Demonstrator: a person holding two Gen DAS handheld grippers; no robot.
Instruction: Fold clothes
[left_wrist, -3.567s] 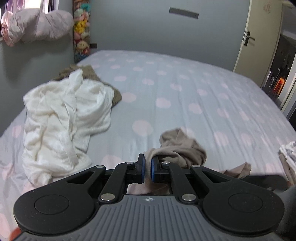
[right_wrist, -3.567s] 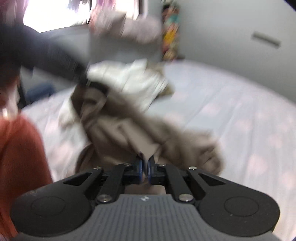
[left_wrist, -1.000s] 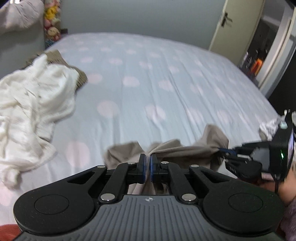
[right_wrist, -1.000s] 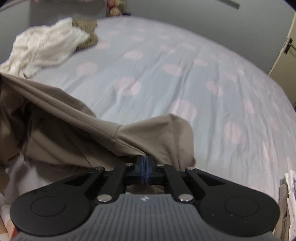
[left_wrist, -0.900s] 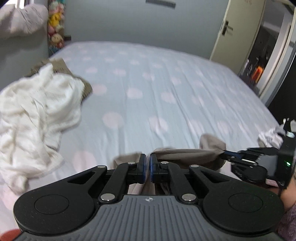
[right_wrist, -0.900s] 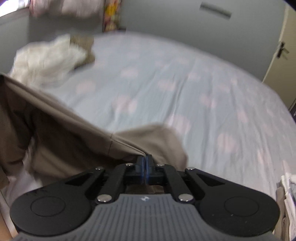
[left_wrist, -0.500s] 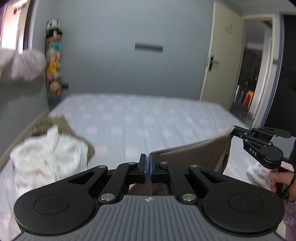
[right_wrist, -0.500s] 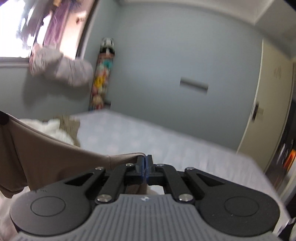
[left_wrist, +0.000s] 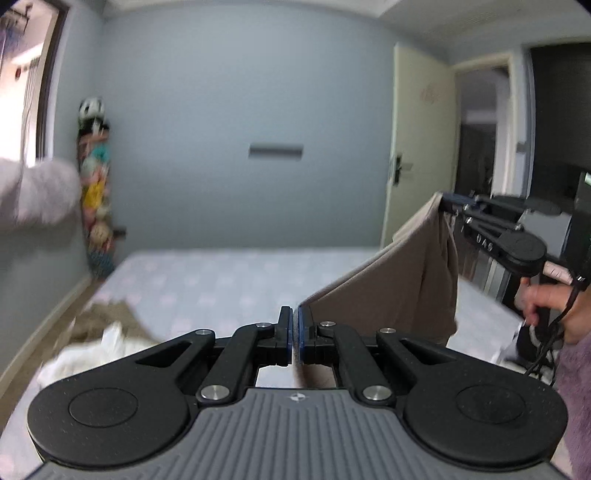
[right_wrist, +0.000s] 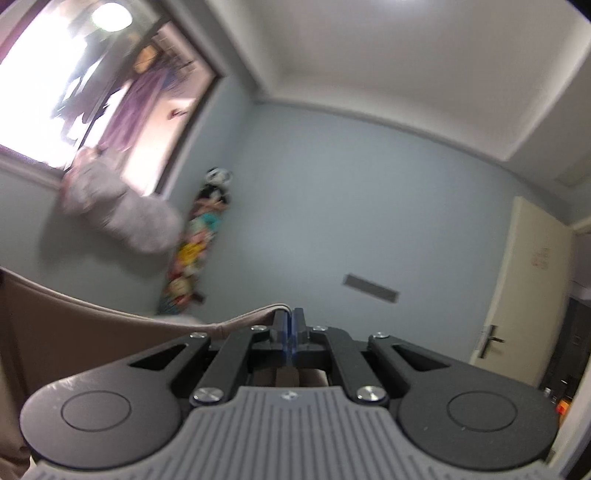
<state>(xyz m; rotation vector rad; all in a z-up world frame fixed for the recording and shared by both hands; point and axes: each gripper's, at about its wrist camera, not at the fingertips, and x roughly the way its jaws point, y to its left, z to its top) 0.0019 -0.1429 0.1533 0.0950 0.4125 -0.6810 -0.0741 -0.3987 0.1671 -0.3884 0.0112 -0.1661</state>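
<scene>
A: Room, as I read it from my station: blue-grey wall, bed (left_wrist: 229, 273) with a dotted sheet filling the floor of the view. Far left, a white heap (left_wrist: 92, 354) of clothes on the bed's near corner, a brown piece under it. Toy hanger (left_wrist: 94, 192) in the corner behind.

B: And the item in hand?

A: Tan garment (left_wrist: 399, 288), off the bed, strung between my two tools. Left gripper (left_wrist: 293, 334): jaws closed on one end of its top hem. Right gripper (left_wrist: 441, 199): higher and off to the right, jaws pinched on the other end; its own view (right_wrist: 291, 332) shows the hem running away leftward.

B: Handling note?

A: I judge this the spread-out step. Level both ends, keep the hem taut, let the cloth hang free of creases before laying it down.

B: Clearance?

A: Middle and right of the bed are bare sheet: lay it there, clear of the white heap. Door (left_wrist: 417, 147) and dark doorway sit right, well apart.
</scene>
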